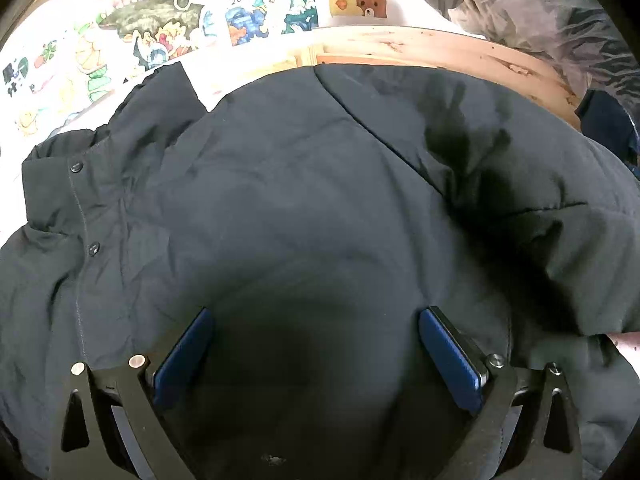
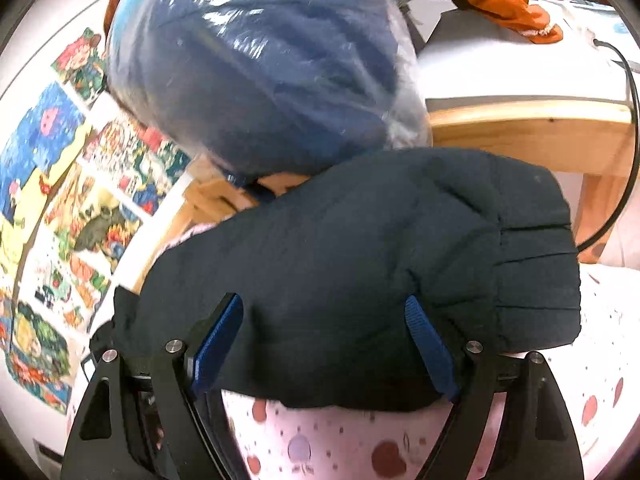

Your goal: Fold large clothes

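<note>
Jacket (image 1: 304,200) hides bedding beneath; sleeve (image 2: 360,264) sits between spread right fingers (image 2: 430,344).

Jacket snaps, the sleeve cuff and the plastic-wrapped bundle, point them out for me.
Snaps (image 1: 76,167): left wrist view, upper snap on the collar placket.
Cuff (image 2: 538,280): right wrist view, ribbed sleeve end.
Bundle (image 2: 260,68): right wrist view, middle of the plastic wrap.

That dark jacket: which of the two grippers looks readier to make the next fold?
Probably the right. The right gripper has its open fingers straddling the jacket sleeve, cuff just ahead, ready to pinch. The left gripper hovers open over the flat jacket body, with no edge between its fingers.
</note>
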Demonstrator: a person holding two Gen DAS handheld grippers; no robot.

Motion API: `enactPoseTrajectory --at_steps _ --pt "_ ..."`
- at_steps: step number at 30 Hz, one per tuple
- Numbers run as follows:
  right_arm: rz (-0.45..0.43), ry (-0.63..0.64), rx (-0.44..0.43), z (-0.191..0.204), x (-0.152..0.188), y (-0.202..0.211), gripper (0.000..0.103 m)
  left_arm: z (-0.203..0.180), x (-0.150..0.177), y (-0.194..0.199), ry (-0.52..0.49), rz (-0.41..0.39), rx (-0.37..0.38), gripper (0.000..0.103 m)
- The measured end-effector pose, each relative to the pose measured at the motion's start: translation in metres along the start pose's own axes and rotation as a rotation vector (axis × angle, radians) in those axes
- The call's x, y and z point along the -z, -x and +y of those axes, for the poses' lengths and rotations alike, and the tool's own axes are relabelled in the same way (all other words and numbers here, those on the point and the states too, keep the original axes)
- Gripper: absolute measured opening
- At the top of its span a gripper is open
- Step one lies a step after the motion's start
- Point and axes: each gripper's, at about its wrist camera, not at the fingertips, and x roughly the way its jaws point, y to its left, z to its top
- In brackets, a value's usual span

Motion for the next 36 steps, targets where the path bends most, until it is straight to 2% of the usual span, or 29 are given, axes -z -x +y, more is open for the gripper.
enactPoseTrajectory --at_steps 1,2,3,4,6,11,13,14,15,17,18,19,22,25,27,29,30,31,33,34,36 --pt "-0.017 0.009 0.022 0.003 -0.001 0.001 0.049 0.0 0.0 0.0 0.001 -0.001 0.001 0.103" --pt "-0.03 0.016 0.042 0.004 -0.002 0.001 0.039 0.0 -0.001 0.001 0.003 -0.001 0.004 0.103" --pt "-0.046 0.02 0.048 0.005 -0.005 0.002 0.016 0.001 -0.002 0.002 0.006 -0.001 0.008 0.103" --pt "-0.059 0.023 0.047 0.006 -0.007 0.004 0.004 0.003 -0.003 0.003 0.011 0.0 0.012 0.103" --pt "-0.081 0.032 0.041 0.008 -0.011 0.007 0.001 0.008 -0.006 0.007 0.031 0.004 0.013 0.103" --pt "-0.179 0.157 0.017 0.035 -0.018 0.031 0.001 0.026 -0.004 0.022 0.082 0.016 0.023 0.103" --pt "-0.143 0.141 -0.037 0.036 -0.016 0.038 0.001 0.03 0.0 0.026 0.074 0.016 0.016 0.103" --pt "-0.093 0.108 -0.075 0.035 -0.011 0.039 0.001 0.031 0.002 0.026 0.071 0.02 0.016 0.103" --pt "-0.051 0.069 -0.101 0.032 -0.005 0.039 0.002 0.033 0.003 0.026 0.072 0.024 0.017 0.103" --pt "0.032 0.014 -0.107 0.026 0.008 0.038 0.024 0.034 0.005 0.026 0.078 0.024 0.02 0.103" --pt "0.07 -0.019 -0.103 0.021 0.012 0.037 0.062 0.034 0.005 0.026 0.078 0.022 0.022 0.103" --pt "0.088 -0.055 -0.099 0.015 0.015 0.038 0.083 0.034 0.006 0.026 0.076 0.02 0.026 0.103" --pt "0.092 -0.192 -0.101 -0.009 0.015 0.046 0.083 0.032 0.007 0.025 0.069 0.022 0.034 0.103" --pt "0.06 -0.22 -0.057 -0.017 0.007 0.044 0.083 0.031 0.009 0.02 0.071 0.039 0.042 0.103" --pt "0.073 -0.296 -0.06 -0.024 0.005 0.038 0.083 0.03 0.01 0.015 0.071 0.054 0.043 0.103" --pt "0.063 -0.304 -0.046 -0.025 0.001 0.03 0.082 0.029 0.01 0.014 0.067 0.056 0.04 0.103" --pt "0.039 -0.281 -0.033 -0.022 -0.003 0.029 0.071 0.029 0.01 0.015 0.067 0.054 0.039 0.103" --pt "0.014 -0.258 -0.016 -0.018 -0.008 0.029 0.045 0.03 0.009 0.017 0.069 0.052 0.04 0.103" --pt "-0.009 -0.216 0.017 -0.012 -0.018 0.03 0.022 0.034 0.007 0.021 0.081 0.051 0.046 0.103" --pt "-0.023 -0.197 0.016 -0.007 -0.022 0.031 0.014 0.038 0.006 0.026 0.094 0.049 0.056 0.103" --pt "-0.06 -0.148 0.0 0.003 -0.032 0.039 0.008 0.046 0.005 0.037 0.11 0.045 0.065 0.103"
